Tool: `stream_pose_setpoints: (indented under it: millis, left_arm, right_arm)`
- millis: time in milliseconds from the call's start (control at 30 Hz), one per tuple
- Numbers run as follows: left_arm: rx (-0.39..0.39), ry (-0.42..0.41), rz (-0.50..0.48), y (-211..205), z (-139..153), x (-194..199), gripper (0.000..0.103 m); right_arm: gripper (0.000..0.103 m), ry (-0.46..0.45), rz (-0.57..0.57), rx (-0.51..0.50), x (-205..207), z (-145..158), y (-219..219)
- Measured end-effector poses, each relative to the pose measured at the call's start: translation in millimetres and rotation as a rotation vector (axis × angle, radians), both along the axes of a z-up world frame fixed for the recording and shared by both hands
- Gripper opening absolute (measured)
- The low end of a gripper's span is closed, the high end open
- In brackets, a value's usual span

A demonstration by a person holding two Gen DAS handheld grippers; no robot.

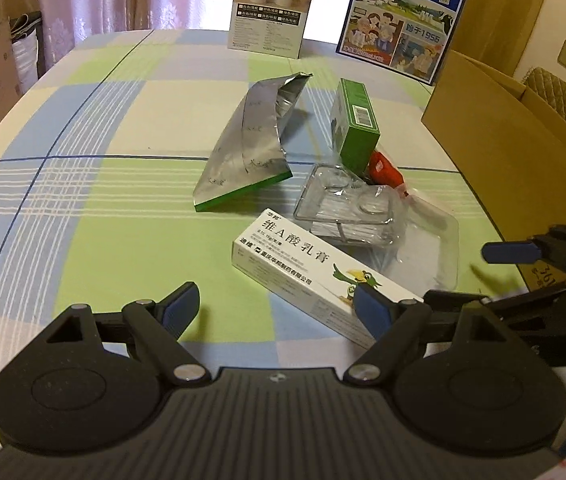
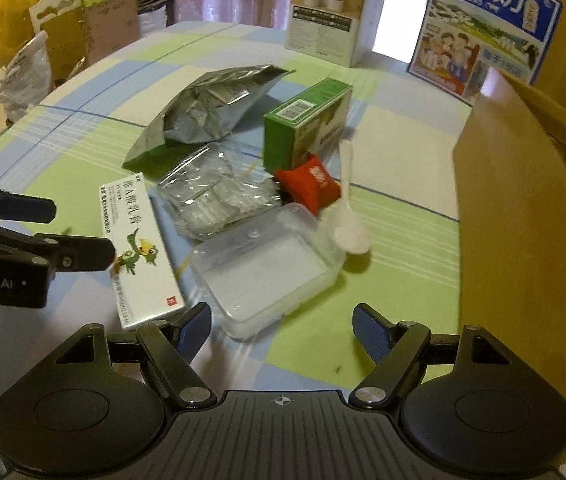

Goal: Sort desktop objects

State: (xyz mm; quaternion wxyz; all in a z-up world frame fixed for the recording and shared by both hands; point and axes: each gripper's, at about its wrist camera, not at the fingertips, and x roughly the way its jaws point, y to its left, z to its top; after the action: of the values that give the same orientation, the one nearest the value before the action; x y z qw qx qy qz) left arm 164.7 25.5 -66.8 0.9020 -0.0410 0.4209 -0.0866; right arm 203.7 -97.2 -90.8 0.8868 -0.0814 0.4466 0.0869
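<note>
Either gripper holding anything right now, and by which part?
Nothing is held. The left gripper and right gripper are both open, with no item between their fingers.

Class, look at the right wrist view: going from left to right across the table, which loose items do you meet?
Left gripper → white ointment box → silver foil bag → clear plastic container → white plastic spoon → brown cardboard box.
</note>
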Motion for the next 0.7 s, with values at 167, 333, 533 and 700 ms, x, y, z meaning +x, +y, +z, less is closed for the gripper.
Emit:
stream_pose_setpoints:
  millis: [167,333,533,700]
  left_arm:
    - [-0.028,-0.010,0.042,9.3,2.6,-0.7,0.084]
    - [-0.018,0.003,0.012,2.4,1.1,2.5,0.083]
    - [-0.056,0.031,-0.069,-18.4,-4.1,10.6,0.077]
    - [-0.021,0.034,-0.067,-19.3,-6.9,10.8,0.048]
  right_arm:
    - [0.075,0.039,0.133,0.077,-4.7,-6.3,13.8]
    - [0.076,0.035,0.117,0.051,-8.0,-6.8,7.2]
    - [0.076,0.059,0.014,0.065,-4.6,-8.2,-15.3]
    - [0.076,0.045,-0.006,0.067,-2.8,-7.7,-23.1]
